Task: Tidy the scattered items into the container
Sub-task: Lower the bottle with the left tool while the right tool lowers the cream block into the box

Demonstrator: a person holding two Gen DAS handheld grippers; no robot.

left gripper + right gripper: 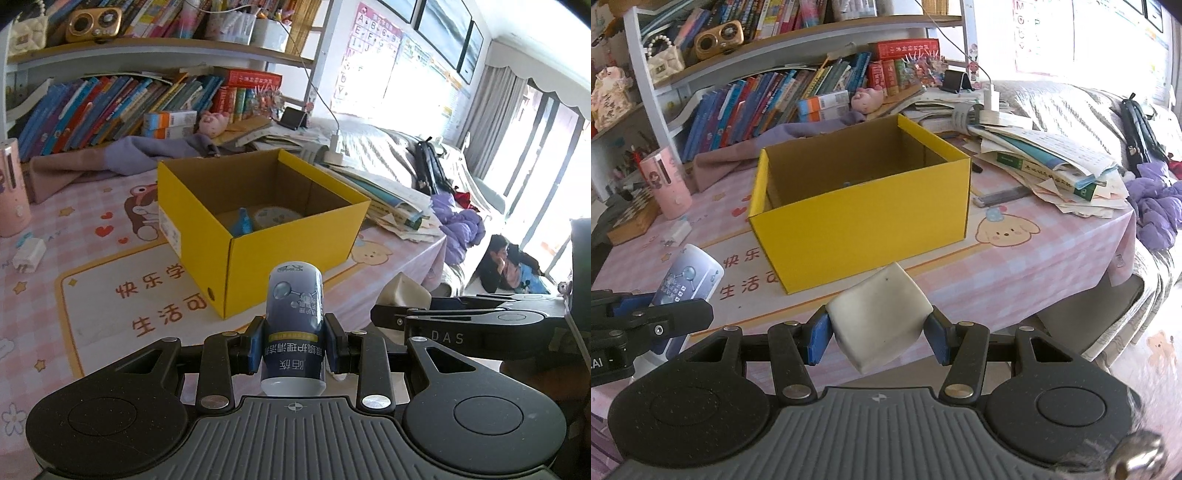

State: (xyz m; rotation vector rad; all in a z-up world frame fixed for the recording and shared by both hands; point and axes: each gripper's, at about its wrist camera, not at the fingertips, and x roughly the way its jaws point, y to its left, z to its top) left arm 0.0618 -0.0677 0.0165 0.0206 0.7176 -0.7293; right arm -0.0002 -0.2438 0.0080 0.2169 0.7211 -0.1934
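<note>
Closest to me, my left gripper (pixel 294 343) has its blue fingers (pixel 255 349) clamped on a dark blue bottle (pixel 294 332) with a white base, held upright with its printed label upside down to my camera. Beside it, my right gripper (pixel 879 334) has its fingers (pixel 820 338) pressed against both sides of a white, slightly scuffed block (pixel 879 317) (soft-looking, though I can't say what it is made of), tilted so one corner points down. Both loads hang over the near edge of the worktop (pixel 1015 266), which wears a pink checked cloth with cartoon puppies and Chinese characters. Just beyond, in the middle of the worktop, sits the open yellow cardboard box (pixel 860 225); through the left camera I see a small blue item (pixel 242 221) and a round pale one (pixel 273 216) already lying on its floor. To the left lie a white charger plug (pixel 29 256) and a pink cylinder (pixel 666 182). To the right, a heap of books and papers (pixel 1052 166) spills toward the edge. Behind everything a crowded bookshelf (pixel 775 99) stands against the wall.
</note>
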